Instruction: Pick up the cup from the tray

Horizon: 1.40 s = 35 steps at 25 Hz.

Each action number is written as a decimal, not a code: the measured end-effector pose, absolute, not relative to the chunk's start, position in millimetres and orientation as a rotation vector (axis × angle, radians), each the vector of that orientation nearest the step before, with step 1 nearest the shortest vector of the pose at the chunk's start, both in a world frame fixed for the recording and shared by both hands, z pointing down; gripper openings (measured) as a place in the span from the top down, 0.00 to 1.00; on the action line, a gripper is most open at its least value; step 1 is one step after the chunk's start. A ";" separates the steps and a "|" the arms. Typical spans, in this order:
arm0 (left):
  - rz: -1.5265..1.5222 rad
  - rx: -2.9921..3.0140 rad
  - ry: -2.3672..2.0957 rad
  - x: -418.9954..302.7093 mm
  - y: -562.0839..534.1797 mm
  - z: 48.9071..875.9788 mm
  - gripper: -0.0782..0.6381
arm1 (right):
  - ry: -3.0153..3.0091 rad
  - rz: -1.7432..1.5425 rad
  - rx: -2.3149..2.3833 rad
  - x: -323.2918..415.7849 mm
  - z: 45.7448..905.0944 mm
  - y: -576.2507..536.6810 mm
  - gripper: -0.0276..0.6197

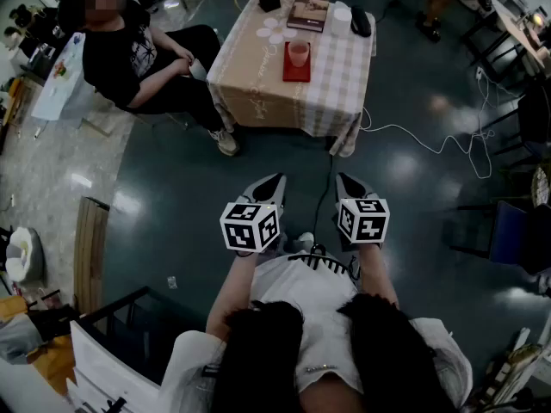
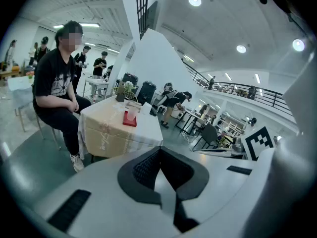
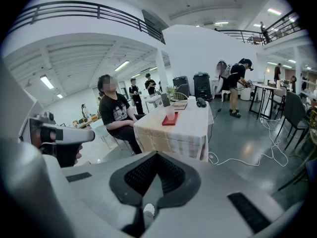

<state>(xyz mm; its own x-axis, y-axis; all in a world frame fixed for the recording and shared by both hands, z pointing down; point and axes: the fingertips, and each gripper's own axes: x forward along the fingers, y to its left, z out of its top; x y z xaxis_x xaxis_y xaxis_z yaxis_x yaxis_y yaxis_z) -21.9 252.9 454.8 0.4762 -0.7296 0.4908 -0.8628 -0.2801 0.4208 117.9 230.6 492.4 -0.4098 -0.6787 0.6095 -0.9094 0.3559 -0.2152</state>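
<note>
The left tool (image 1: 274, 183) and the right tool (image 1: 347, 183) are held side by side in front of the person, both pointing forward and somewhat down over the dark floor (image 1: 405, 231). Each carries its cube with square markers behind the jaws.

In the left gripper view the left tool (image 2: 159, 150) has its two dark jaws brought together to a point, with nothing between them. In the right gripper view the right tool (image 3: 156, 155) is the same: jaws fully closed and empty.

The cup (image 1: 298, 53), a pale translucent one, stands upright on a small red tray (image 1: 294, 75). It is well ahead of both tools, beyond their tips and slightly nearer the line of the left one. The tray lies on a bench (image 1: 258, 93) covered with a checked cloth that hangs down its sides. From the left tool the cup (image 2: 131, 115) and tray (image 2: 130, 123) show ahead and a little to the left. From the right tool the cup (image 3: 170, 113) and tray (image 3: 169, 121) show almost straight ahead. Neither tool is near the bench.

Past the cup, at the bench's far side, lies a book (image 1: 308, 14). A seated person (image 1: 142, 63) in dark clothes is just left of the bench. A white cable (image 1: 430, 140) trails over the floor, ahead and to the right of the right tool.
</note>
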 end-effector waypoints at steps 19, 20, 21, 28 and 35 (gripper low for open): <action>0.260 2.081 -1.299 4.4 270.1 456.1 0.88 | -2.242 0.753 1.422 136.9 481.6 244.9 0.95; 0.258 2.081 -1.305 4.0 269.5 455.8 0.88 | -2.237 0.735 1.420 137.7 481.6 243.7 0.95; 0.258 2.078 -1.310 3.7 269.1 456.2 0.88 | -2.237 0.719 1.414 137.8 481.7 242.9 0.95; 0.265 2.063 -1.325 6.7 264.5 459.6 0.88 | -2.319 0.710 1.374 135.8 472.9 238.2 0.94; 0.266 2.084 -1.316 11.2 241.3 462.0 0.88 | -2.385 0.692 1.354 133.9 466.2 217.2 0.73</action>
